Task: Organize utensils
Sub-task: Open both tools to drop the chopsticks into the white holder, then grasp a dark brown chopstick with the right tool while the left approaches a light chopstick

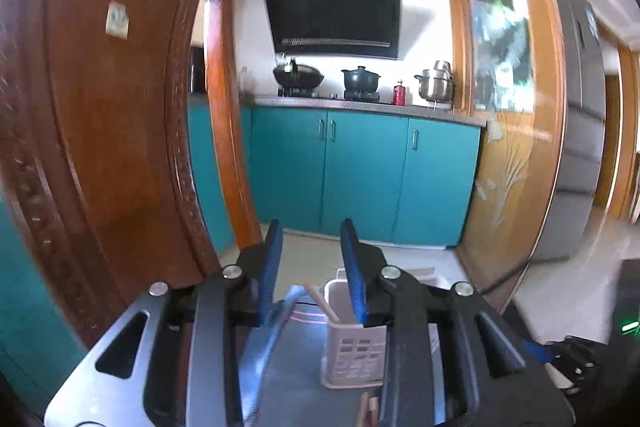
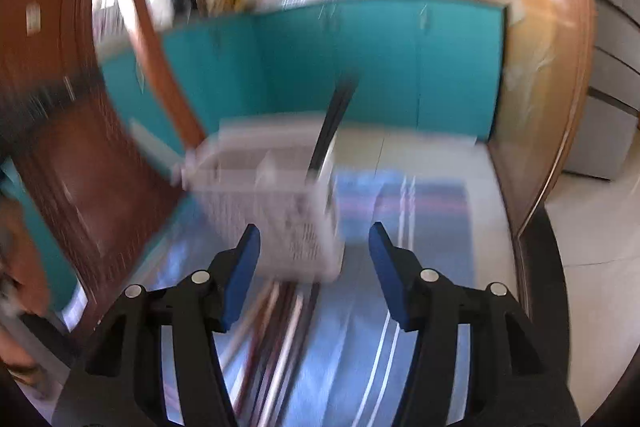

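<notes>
A white slotted utensil holder [image 1: 352, 351] stands on a blue striped cloth [image 1: 296, 367], just below my left gripper [image 1: 312, 267], which is open and empty. Pale sticks [image 1: 320, 301] lean out of the holder. In the blurred right wrist view the holder [image 2: 276, 199] sits ahead of my right gripper [image 2: 314, 255], which is open and empty. Dark chopsticks [image 2: 332, 123] stand in its right compartment. More chopsticks [image 2: 276, 327] lie on the cloth [image 2: 420, 267] between the fingers.
A brown wooden door [image 1: 100, 131] stands close on the left. Teal kitchen cabinets [image 1: 360, 171] with a stove and pots [image 1: 360, 79] are behind. An orange door frame [image 1: 512, 147] is on the right. My right gripper's body [image 1: 572, 359] shows at lower right.
</notes>
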Available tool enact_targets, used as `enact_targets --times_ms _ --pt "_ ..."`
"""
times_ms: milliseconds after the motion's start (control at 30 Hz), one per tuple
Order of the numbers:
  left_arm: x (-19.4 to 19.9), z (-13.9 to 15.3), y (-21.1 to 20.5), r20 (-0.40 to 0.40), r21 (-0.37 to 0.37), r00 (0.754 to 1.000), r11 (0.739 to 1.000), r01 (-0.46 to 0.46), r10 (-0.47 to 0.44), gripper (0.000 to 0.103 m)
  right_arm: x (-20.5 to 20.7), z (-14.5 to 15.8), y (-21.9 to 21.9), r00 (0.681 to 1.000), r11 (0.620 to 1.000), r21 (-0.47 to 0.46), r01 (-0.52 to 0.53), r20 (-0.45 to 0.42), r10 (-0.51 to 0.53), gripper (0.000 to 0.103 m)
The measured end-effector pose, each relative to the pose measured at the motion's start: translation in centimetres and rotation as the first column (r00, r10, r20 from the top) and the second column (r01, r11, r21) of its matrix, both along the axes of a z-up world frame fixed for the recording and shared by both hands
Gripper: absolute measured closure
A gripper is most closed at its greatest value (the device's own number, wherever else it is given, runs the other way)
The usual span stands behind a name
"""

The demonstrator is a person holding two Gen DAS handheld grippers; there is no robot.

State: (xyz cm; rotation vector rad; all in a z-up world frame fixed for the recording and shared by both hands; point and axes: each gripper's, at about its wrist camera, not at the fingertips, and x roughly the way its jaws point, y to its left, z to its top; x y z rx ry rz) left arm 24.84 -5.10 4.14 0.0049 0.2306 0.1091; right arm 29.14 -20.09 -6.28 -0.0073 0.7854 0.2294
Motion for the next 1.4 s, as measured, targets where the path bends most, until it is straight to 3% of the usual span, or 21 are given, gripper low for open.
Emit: enact_targets --times_ms 100,233,300,467,567,633,833,1133,1200,1233,1333,1400 --pt "-0.9 -1.2 -1.8 -0.025 0.079 1.000 0.997 0.021 -0.019 0.071 1.3 -4.0 1.7 0.990 0.996 -0.089 -0.005 -0.143 -0.008 0.048" --pt "-1.4 -2.5 -2.9 -0.077 0.093 0.996 0.994 0.054 -0.047 0.068 3.0 -8.9 2.2 0.941 0.994 -0.103 0.031 -0.332 -0.064 0.055" --pt "-1.6 -3.2 -3.0 -0.107 0.088 0.992 0.994 0.069 -0.059 0.067 3.4 -10.4 2.5 0.925 0.991 -0.128 0.037 -0.370 -0.082 0.059" --pt "-1.4 -3.8 -2.2 -0.148 0.075 0.987 0.995 0.070 -0.059 0.066 3.2 -11.4 3.2 0.926 0.991 -0.135 0.011 -0.371 -0.061 0.062" --pt "-1.3 -3.9 -1.7 -0.160 0.065 0.986 0.996 0.062 -0.051 0.064 2.7 -11.6 3.8 0.936 0.986 -0.167 -0.008 -0.348 -0.051 0.070" --pt "-1.2 -3.9 -1.5 -0.164 0.063 0.985 0.996 0.057 -0.046 0.064 2.4 -11.6 3.9 0.937 0.986 -0.164 -0.019 -0.347 -0.040 0.091" --pt "-1.6 -4.3 -1.2 -0.169 0.068 0.985 0.996 0.057 -0.045 0.063 2.4 -11.0 3.6 0.938 0.988 -0.156 0.006 -0.342 -0.059 0.097" --pt "-1.3 -5.6 -1.5 -0.224 0.082 0.973 0.993 0.079 -0.059 0.058 2.7 -8.7 0.0 0.940 0.992 -0.115 0.054 -0.330 -0.089 0.097" --pt "-0.9 -6.1 -1.6 -0.260 0.071 0.962 0.992 0.100 -0.079 0.056 2.8 -8.8 -0.7 0.935 0.991 -0.118 0.070 -0.340 -0.106 0.097" --pt "-0.3 -6.6 -1.6 -0.307 0.036 0.945 0.991 0.131 -0.114 0.055 2.9 -8.9 -0.9 0.932 0.990 -0.120 0.076 -0.343 -0.113 0.097" --pt "1.6 -8.7 -1.0 -0.449 -0.113 0.866 0.976 0.188 -0.219 0.055 3.2 -9.0 -1.8 0.927 0.989 -0.112 0.097 -0.350 -0.131 0.096" --pt "2.9 -10.5 -0.7 -0.539 -0.161 0.807 0.970 0.182 -0.241 0.055 3.3 -9.0 -2.4 0.928 0.988 -0.108 0.110 -0.344 -0.141 0.096"
